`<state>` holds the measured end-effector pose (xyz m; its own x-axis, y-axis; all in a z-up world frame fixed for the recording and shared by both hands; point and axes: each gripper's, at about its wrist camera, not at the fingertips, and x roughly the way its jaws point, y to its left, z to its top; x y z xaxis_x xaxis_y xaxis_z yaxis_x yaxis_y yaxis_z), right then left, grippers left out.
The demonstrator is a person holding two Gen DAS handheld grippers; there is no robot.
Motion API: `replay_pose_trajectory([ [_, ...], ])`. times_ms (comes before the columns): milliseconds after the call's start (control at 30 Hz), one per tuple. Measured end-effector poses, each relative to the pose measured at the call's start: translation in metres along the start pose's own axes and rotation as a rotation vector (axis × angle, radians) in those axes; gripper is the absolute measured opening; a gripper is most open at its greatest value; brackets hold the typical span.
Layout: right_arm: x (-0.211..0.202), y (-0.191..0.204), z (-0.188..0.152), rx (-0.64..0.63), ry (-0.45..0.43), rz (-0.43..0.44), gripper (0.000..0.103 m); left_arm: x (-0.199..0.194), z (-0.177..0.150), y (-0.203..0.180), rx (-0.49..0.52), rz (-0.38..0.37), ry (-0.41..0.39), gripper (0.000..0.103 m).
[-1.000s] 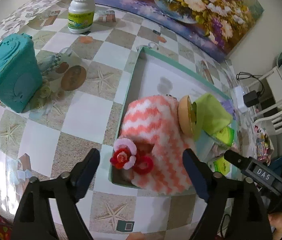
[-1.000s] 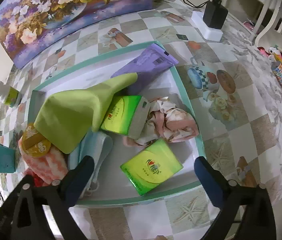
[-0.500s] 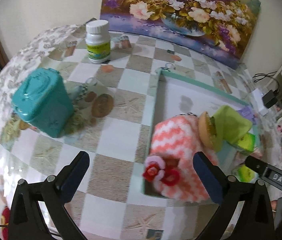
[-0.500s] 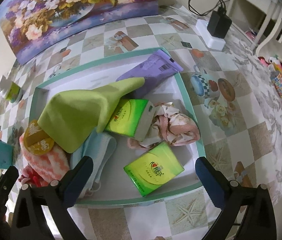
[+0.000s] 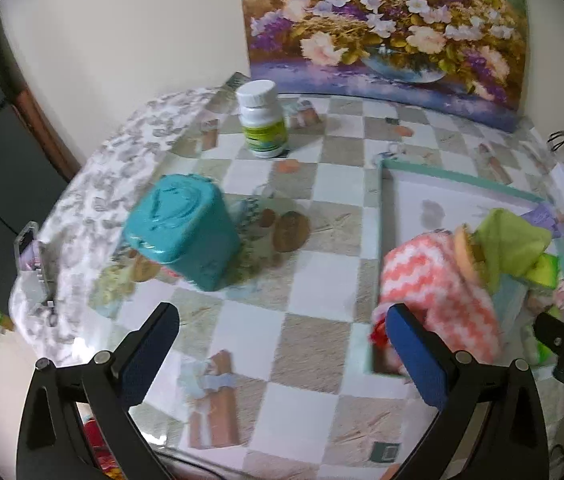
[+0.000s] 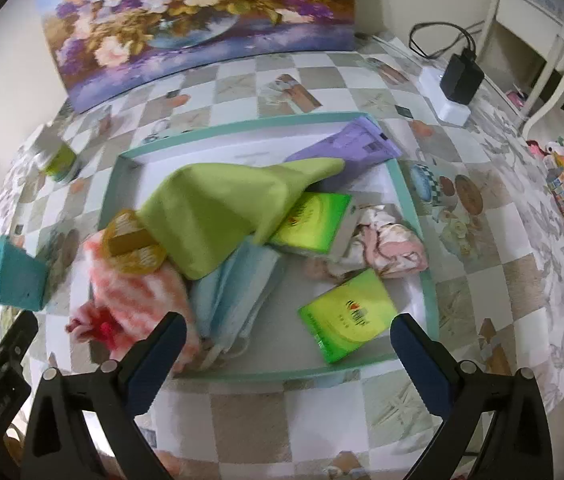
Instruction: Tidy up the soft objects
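Observation:
A teal-rimmed tray [image 6: 416, 216] holds soft things: a green cloth [image 6: 217, 216], a pink-and-white knitted cloth [image 6: 133, 284] with red hair ties [image 6: 101, 328], a light blue face mask [image 6: 237, 292], a crumpled floral cloth [image 6: 386, 248], two green tissue packs [image 6: 348, 316], a purple pack [image 6: 346, 148] and a yellow round item [image 6: 131, 242]. My right gripper [image 6: 286, 352] is open and empty above the tray's near rim. My left gripper [image 5: 282, 344] is open and empty over the tablecloth left of the tray [image 5: 380, 216]; the knitted cloth [image 5: 438, 280] shows beside its right finger.
A teal tin [image 5: 181, 232] and a white pill bottle [image 5: 261, 120] stand left of the tray. A flower painting [image 5: 390, 32] leans on the wall behind. A power strip with a charger [image 6: 458, 84] lies at the table's far right. White chairs [image 6: 554, 60] stand beyond.
My left gripper has drawn back and swung left, away from the tray, so the teal tin and bottle now sit mid-view. My right gripper has pulled back slightly. Both stay open.

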<state>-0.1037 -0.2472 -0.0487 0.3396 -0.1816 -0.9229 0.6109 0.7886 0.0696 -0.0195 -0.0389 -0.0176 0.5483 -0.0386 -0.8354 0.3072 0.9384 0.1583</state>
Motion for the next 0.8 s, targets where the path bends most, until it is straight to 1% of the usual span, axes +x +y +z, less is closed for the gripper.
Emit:
replay_pose_trajectory([
  [133,-0.006,0.006,-0.010,-0.003,-0.006,0.029,0.103,-0.001,-0.006,0.010,-0.018,-0.021,0.050,0.103],
  [333,-0.015,0.011,-0.024,-0.022,-0.024,0.020,0.103,0.001,-0.015,0.027,-0.072,-0.012,0.107,0.103],
  [533,-0.030,0.011,-0.030,-0.021,-0.066,0.020,0.103,-0.007,-0.020,0.030,-0.074,-0.021,0.103,0.103],
  [667,-0.038,0.011,-0.033,-0.025,-0.091,0.020,0.103,-0.010,-0.021,0.035,-0.093,-0.018,0.097,0.103],
  [800,-0.044,0.014,-0.034,-0.033,-0.108,0.017,0.103,-0.007,-0.021,0.040,-0.113,-0.021,0.117,0.103],
])
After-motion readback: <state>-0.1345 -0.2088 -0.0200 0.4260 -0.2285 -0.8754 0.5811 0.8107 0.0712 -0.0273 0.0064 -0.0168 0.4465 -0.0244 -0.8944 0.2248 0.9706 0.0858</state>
